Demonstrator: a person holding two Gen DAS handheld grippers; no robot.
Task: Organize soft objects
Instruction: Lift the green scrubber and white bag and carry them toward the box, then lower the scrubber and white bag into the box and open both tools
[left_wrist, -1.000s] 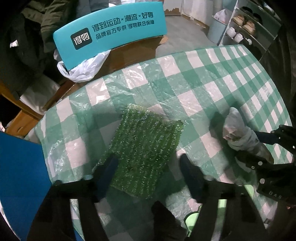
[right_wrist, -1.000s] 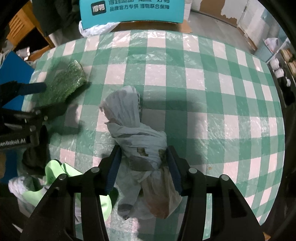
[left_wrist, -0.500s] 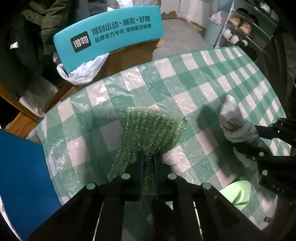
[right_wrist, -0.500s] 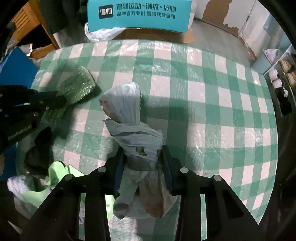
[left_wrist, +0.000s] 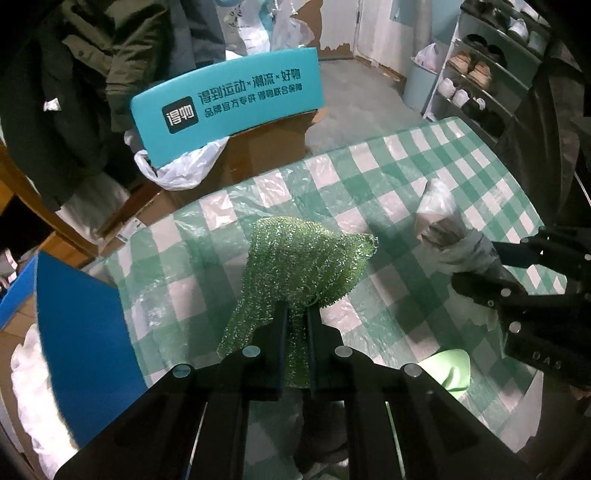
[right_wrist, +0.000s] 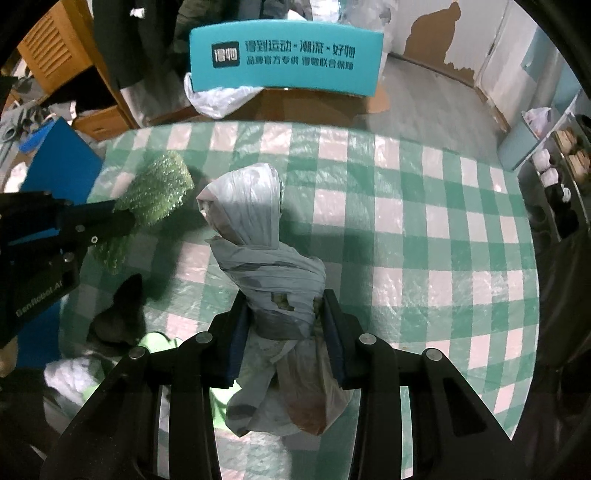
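Left wrist view, left claw (left_wrist: 295, 314): pressed together on the near edge of a sparkly green mesh scouring cloth (left_wrist: 306, 266), which fans out beyond the fingertips, above the green-and-white checked plastic cover of the desk (left_wrist: 424, 173).
Left wrist view, right claw (left_wrist: 476, 269): to the right of the green cloth, pinching a twisted grey-white plastic bag bundle (left_wrist: 439, 221).
Left wrist view, near the green cloth: a flat blue board (left_wrist: 81, 332) to its left; a pale green soft item (left_wrist: 454, 373) to its lower right, on the desk.
Left wrist view, beyond the desk: a teal box flap with printed Chinese characters (left_wrist: 229, 99), a white plastic bag (left_wrist: 181, 166) under it.

Right wrist view, right claw (right_wrist: 286, 317): clamped on the waist of the grey-white bundle (right_wrist: 255, 225), whose top points away from the camera.
Right wrist view, left claw (right_wrist: 122, 218): left of the bundle, gripping the green cloth (right_wrist: 155, 188).
Right wrist view, lower left of the bundle: a dark soft item (right_wrist: 120, 317) on the desk (right_wrist: 424, 221), touching the pale green item (right_wrist: 155, 341).
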